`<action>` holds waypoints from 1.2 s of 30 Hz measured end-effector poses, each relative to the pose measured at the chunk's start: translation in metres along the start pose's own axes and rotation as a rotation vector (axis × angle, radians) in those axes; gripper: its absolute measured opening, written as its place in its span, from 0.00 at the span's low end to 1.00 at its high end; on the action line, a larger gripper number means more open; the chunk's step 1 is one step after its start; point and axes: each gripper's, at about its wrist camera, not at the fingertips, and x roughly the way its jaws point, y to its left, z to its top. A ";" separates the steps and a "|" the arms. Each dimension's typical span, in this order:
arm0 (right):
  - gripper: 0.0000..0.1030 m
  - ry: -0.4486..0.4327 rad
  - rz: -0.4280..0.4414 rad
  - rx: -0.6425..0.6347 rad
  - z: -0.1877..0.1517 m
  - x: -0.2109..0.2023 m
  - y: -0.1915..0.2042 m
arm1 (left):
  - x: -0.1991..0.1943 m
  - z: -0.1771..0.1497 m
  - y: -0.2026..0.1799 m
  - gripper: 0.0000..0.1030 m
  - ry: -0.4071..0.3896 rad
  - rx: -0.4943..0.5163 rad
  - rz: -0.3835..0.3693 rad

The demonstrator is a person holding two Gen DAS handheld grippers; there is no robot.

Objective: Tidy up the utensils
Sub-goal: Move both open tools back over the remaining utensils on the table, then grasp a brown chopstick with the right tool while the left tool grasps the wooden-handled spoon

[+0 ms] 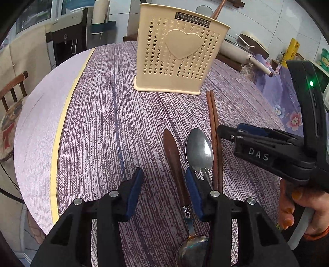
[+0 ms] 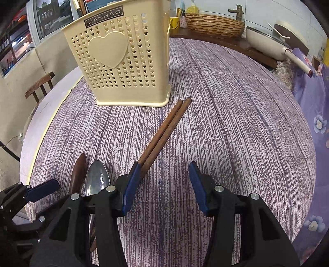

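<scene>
A cream perforated utensil holder (image 1: 178,51) (image 2: 123,61) with a heart on its front stands at the back of the purple table. In front of it lie a wooden-handled spoon (image 1: 174,162), a steel spoon (image 1: 198,147) (image 2: 96,178) and a pair of brown chopsticks (image 1: 213,131) (image 2: 164,131). My left gripper (image 1: 164,193) is open and low over the table. The wooden handle lies between its fingers, close to the right finger and untouched by the left pad. My right gripper (image 2: 164,184) (image 1: 246,133) is open. The near ends of the chopsticks reach its left finger (image 2: 131,184).
A wooden handle (image 1: 218,8) sticks out of the holder. A cream pan (image 2: 267,41) and a wicker basket (image 2: 213,23) sit on the counter behind. A floral cloth (image 2: 314,123) hangs at the right, and a wooden chair (image 1: 14,88) stands past the table's rounded left edge (image 1: 55,143).
</scene>
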 end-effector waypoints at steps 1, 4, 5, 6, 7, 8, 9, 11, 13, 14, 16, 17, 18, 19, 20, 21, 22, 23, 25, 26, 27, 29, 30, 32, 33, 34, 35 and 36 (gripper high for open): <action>0.48 0.008 -0.002 0.000 0.001 0.001 0.000 | 0.000 0.000 -0.001 0.42 0.000 0.002 0.002; 0.45 0.031 0.007 -0.002 0.003 0.001 -0.002 | 0.001 -0.001 -0.003 0.42 -0.001 0.012 0.014; 0.44 0.038 0.001 -0.013 0.004 0.000 -0.004 | 0.000 -0.001 -0.003 0.41 -0.002 0.009 0.013; 0.36 0.041 -0.021 -0.015 0.004 0.001 -0.007 | 0.000 -0.001 -0.002 0.41 -0.002 0.006 0.012; 0.35 0.043 -0.055 -0.005 0.005 0.002 -0.013 | 0.000 -0.001 -0.002 0.41 -0.001 0.003 0.011; 0.34 0.042 -0.050 0.010 0.005 0.001 -0.017 | 0.000 -0.001 -0.002 0.41 -0.001 0.001 0.010; 0.34 0.044 0.002 0.054 0.004 0.001 -0.026 | 0.000 -0.001 -0.002 0.41 -0.002 0.000 0.010; 0.34 0.059 0.078 0.106 0.003 -0.001 -0.032 | 0.000 -0.002 -0.003 0.41 -0.003 0.004 0.013; 0.34 0.049 0.110 0.103 0.002 -0.002 -0.026 | 0.000 -0.002 -0.004 0.41 -0.003 0.001 0.015; 0.34 0.051 0.111 0.095 0.003 -0.001 -0.022 | 0.000 -0.002 -0.005 0.41 -0.003 0.000 0.015; 0.35 0.059 0.120 0.081 0.002 0.002 -0.012 | 0.000 -0.002 -0.006 0.41 -0.003 0.001 0.017; 0.35 0.052 0.092 0.064 0.003 0.003 -0.007 | 0.000 -0.002 -0.006 0.41 -0.003 0.001 0.017; 0.35 0.047 0.071 0.047 0.003 0.002 -0.002 | 0.000 -0.003 -0.006 0.41 -0.003 0.003 0.018; 0.35 0.047 0.060 0.038 0.003 0.002 -0.001 | -0.001 -0.003 -0.006 0.41 -0.003 0.003 0.018; 0.35 0.049 0.052 0.032 0.003 0.002 -0.002 | -0.001 -0.003 -0.006 0.41 -0.002 0.003 0.018; 0.34 0.050 0.045 0.018 0.003 0.001 -0.002 | -0.001 -0.004 -0.006 0.41 -0.003 0.002 0.017; 0.35 0.050 0.035 0.003 0.004 0.001 -0.001 | -0.001 -0.004 -0.006 0.41 -0.003 0.001 0.017; 0.32 0.052 -0.007 -0.015 0.003 0.000 -0.004 | -0.001 -0.003 -0.006 0.41 -0.003 -0.001 0.016; 0.30 0.059 -0.047 -0.017 0.003 0.000 -0.013 | -0.001 -0.003 -0.006 0.41 -0.002 -0.003 0.013; 0.30 0.067 -0.021 0.025 0.003 0.001 -0.024 | -0.001 -0.003 -0.006 0.41 -0.002 -0.003 0.013; 0.30 0.063 0.028 0.079 0.003 -0.001 -0.034 | -0.001 -0.003 -0.006 0.41 -0.003 -0.004 0.013; 0.30 0.072 0.075 0.138 0.003 -0.001 -0.043 | 0.000 -0.002 -0.007 0.41 -0.003 -0.006 0.011; 0.30 0.066 0.079 0.146 0.004 -0.002 -0.043 | 0.001 -0.002 -0.007 0.41 -0.002 -0.005 0.012; 0.30 0.053 0.094 0.143 0.005 -0.004 -0.039 | 0.001 -0.002 -0.009 0.41 0.000 -0.003 0.010; 0.30 0.051 0.100 0.138 0.005 -0.004 -0.037 | 0.001 -0.002 -0.011 0.41 0.001 0.001 0.011; 0.30 0.048 0.106 0.132 0.006 -0.004 -0.033 | 0.001 -0.002 -0.013 0.41 0.002 0.010 0.017; 0.30 0.043 0.108 0.129 0.006 -0.004 -0.030 | 0.002 -0.003 -0.015 0.41 0.002 0.019 0.023; 0.30 0.040 0.106 0.128 0.007 -0.004 -0.028 | 0.002 -0.003 -0.017 0.41 0.004 0.025 0.025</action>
